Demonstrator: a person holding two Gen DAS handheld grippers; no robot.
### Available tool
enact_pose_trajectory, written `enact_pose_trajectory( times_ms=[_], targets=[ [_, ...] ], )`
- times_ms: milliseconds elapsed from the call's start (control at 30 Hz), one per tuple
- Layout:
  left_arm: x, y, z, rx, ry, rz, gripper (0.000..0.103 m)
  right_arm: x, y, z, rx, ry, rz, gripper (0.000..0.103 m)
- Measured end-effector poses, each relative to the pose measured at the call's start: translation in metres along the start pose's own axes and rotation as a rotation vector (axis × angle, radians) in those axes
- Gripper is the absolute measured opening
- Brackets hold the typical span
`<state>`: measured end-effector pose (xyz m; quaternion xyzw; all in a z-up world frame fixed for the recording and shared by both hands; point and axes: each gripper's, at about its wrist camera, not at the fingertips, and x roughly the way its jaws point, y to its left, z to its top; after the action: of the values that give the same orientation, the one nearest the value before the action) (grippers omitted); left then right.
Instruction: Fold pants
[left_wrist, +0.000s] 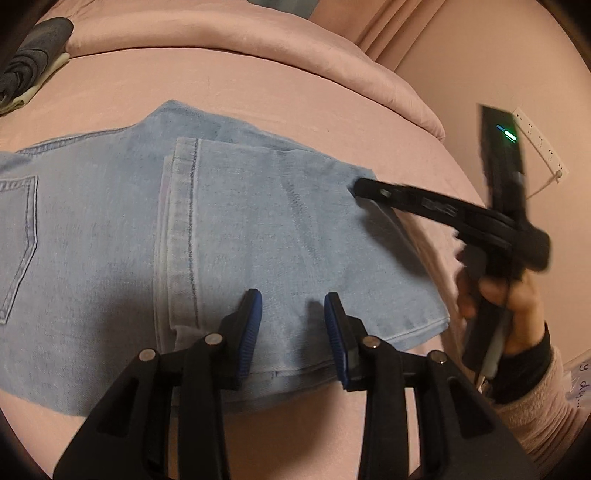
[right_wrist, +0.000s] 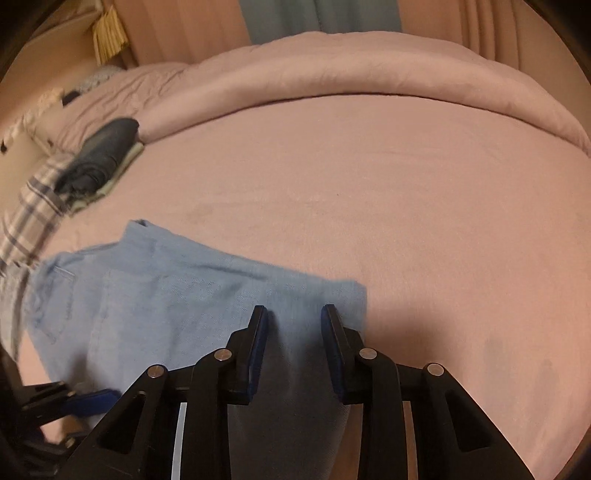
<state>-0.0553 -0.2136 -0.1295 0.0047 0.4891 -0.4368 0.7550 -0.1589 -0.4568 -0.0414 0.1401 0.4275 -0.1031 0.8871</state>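
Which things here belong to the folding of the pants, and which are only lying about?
For the job: light blue jeans; left claw; right claw.
Lying about: dark folded clothes; plaid cloth; pink duvet.

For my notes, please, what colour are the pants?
Light blue denim pants, clearest in the left wrist view.

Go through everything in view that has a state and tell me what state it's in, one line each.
Jeans: lying flat on the bed, legs folded over onto the seat.
Left tool: open over the near edge of the jeans, gripping nothing.
Right tool: open over the far right corner of the jeans, gripping nothing.
Dark clothes: folded, stacked at the far left.
Duvet: rolled back along the bed's far side.
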Motion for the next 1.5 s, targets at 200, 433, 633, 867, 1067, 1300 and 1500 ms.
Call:
enact_pose_trajectory(
  times_ms=[200,433,633,867,1067,1300,1500],
  targets=[
    [-0.009,0.004,-0.004,-0.027,-0.002,-0.029,0.033,-0.05,0.016,-0.053,-0.022,-0.063,0.066,0.032],
    [-0.015,0.001,-0.01,-0.032,-0.007,-0.013,0.032,-0.057,0.035,-0.104,-0.066,-0.034,-0.005,0.032],
    [-0.015,-0.001,-0.007,-0.058,-0.003,0.0,0.032,-0.054,0.041,-0.104,-0.088,-0.05,-0.053,0.032],
    [-0.034,0.003,-0.019,-0.057,-0.027,0.034,0.033,-0.081,0.046,-0.104,-0.063,-0.153,0.014,0.032],
    [-0.047,0.009,-0.018,-0.09,-0.04,0.011,0.033,-0.05,0.058,-0.11,-0.105,-0.085,-0.044,0.032],
    [-0.097,0.043,-0.027,-0.178,-0.148,0.053,0.053,-0.067,0.06,-0.109,-0.066,-0.133,-0.01,0.035],
    [-0.139,0.102,-0.056,-0.416,-0.223,0.025,0.064,-0.063,0.092,-0.107,-0.13,-0.152,0.059,0.035]
  ],
)
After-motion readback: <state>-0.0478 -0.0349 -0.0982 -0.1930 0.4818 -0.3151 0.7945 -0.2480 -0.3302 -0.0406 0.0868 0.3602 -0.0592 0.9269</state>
